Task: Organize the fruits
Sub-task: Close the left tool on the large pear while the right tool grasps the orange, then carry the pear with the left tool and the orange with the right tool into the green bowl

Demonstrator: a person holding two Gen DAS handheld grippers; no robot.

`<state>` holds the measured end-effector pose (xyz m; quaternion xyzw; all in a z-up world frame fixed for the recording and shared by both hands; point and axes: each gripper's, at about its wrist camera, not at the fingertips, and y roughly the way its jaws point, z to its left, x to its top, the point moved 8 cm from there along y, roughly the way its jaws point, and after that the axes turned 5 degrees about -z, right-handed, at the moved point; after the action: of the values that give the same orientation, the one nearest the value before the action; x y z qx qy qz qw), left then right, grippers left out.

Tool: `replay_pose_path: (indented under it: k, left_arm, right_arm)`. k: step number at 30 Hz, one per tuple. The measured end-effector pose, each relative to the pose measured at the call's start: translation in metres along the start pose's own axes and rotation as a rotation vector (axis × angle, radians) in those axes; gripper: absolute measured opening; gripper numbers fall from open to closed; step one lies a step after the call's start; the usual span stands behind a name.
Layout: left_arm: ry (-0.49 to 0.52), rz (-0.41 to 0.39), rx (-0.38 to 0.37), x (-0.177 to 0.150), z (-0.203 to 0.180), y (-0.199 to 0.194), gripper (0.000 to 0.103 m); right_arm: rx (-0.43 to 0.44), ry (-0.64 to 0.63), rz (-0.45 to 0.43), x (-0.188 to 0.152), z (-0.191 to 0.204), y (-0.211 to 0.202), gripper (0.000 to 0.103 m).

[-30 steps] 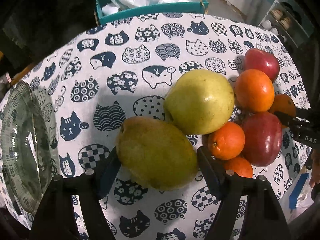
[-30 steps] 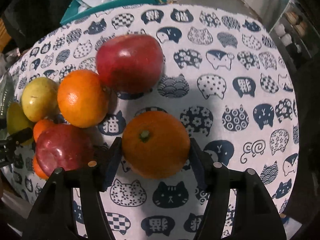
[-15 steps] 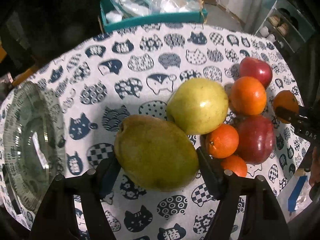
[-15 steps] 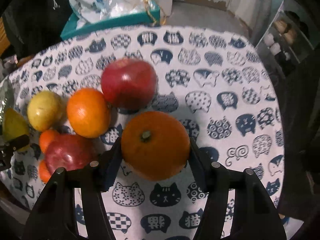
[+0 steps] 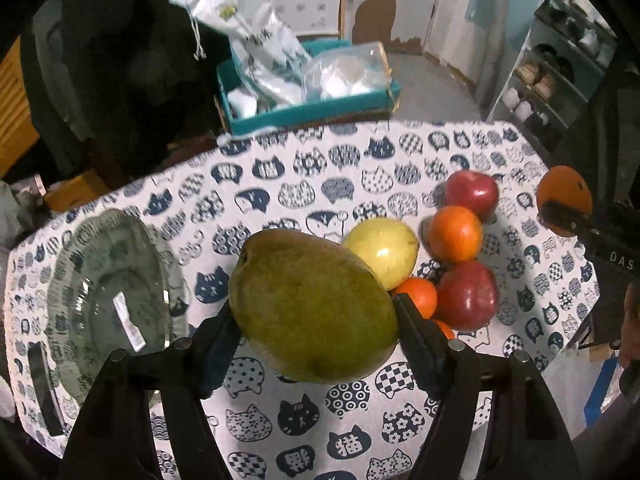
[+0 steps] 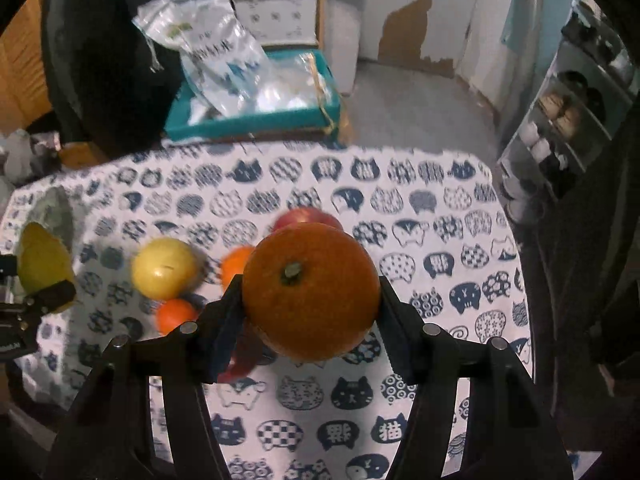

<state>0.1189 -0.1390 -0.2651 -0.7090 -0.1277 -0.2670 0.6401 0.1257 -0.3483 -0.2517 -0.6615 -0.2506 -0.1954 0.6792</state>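
Note:
My left gripper [image 5: 316, 320] is shut on a large green pear [image 5: 312, 304], held above the cat-print tablecloth [image 5: 304, 412]. My right gripper [image 6: 312, 300] is shut on a big orange [image 6: 310, 292], also off the table; that orange [image 5: 564, 198] and gripper show at the right edge of the left wrist view. On the cloth lie a yellow pear [image 5: 382, 250], an orange [image 5: 454, 232], two red apples [image 5: 472, 194] [image 5: 466, 294] and a small orange [image 5: 416, 296]. The green pear [image 6: 42, 264] appears at the far left of the right wrist view.
A clear glass plate [image 5: 108, 300] rests at the table's left end. Beyond the far edge stands a teal box [image 5: 308, 108] holding plastic bags [image 5: 256, 48]. A shelf rack [image 5: 560, 68] is off to the right. A dark chair [image 5: 120, 60] stands behind the table.
Both grippers have risen from the table, the left carrying the green pear and the right carrying the big orange. The cloth and remaining fruit now look smaller and farther below.

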Motion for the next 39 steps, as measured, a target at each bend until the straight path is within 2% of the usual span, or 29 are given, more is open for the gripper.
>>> replay_pose_path:
  k: [11,20,33,39]
  left_arm:
    - [-0.014,-0.130,0.011,0.017,0.021,-0.057,0.075]
    - [-0.043,-0.184,0.035,0.019,0.051,-0.092,0.075]
    - [-0.092,-0.237,0.122,0.010,0.113,-0.119,0.075]
    - [-0.140,-0.241,0.157,0.003,0.151,-0.127,0.075]
  right_arm:
    - [0.050,-0.052,-0.136,0.037,0.043,-0.055,0.062]
    - [0.111,-0.085,-0.187,0.055,0.085,-0.077,0.062]
    - [0.198,-0.162,-0.205,0.076,0.170,-0.082,0.062]
    - [0.244,-0.199,-0.183,0.079,0.213,-0.072,0.062]
